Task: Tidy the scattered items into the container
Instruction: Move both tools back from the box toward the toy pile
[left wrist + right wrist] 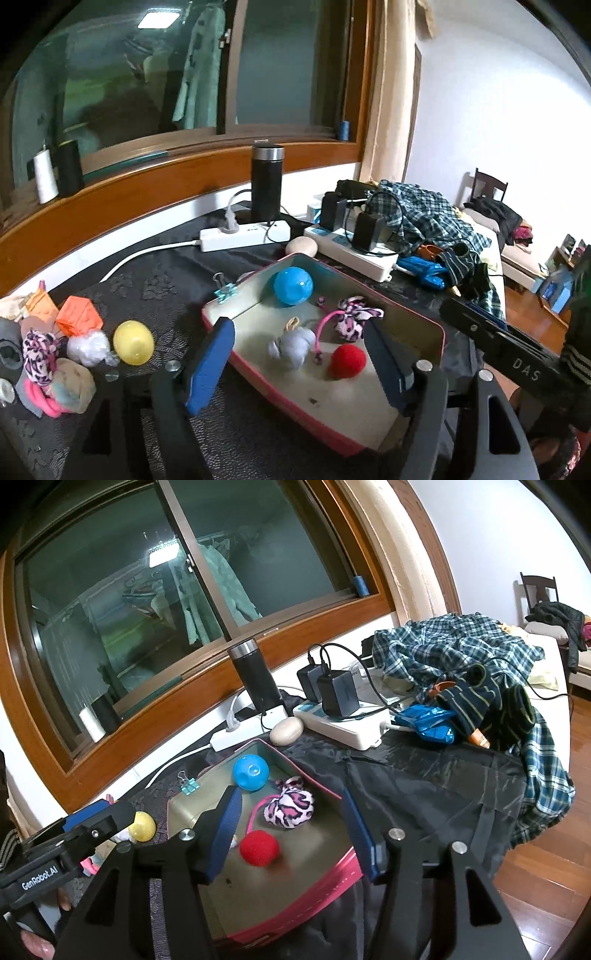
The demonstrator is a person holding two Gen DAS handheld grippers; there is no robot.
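Observation:
A pink-rimmed tin tray (436, 326) (347, 864) lies on the dark tablecloth. Inside are a blue ball (293, 285) (250, 770), a red pompom (347, 361) (259, 848), a leopard-print scrunchie (354, 316) (290, 806) and a grey cloth lump (291, 345). My left gripper (299, 365) is open and empty above the tray. My right gripper (293, 838) is open and empty over the tray too. Left of the tray lie a yellow egg (133, 342) (142, 826), an orange cube (79, 315), a white wad (88, 347) and another leopard scrunchie (38, 354).
A black flask (266, 182), two white power strips (243, 234) (354, 251) with chargers, a beige pebble (303, 246), a teal binder clip (226, 290) and piled plaid clothes (432, 214) sit behind and right of the tray. The table edge drops to a wooden floor (546, 856) at right.

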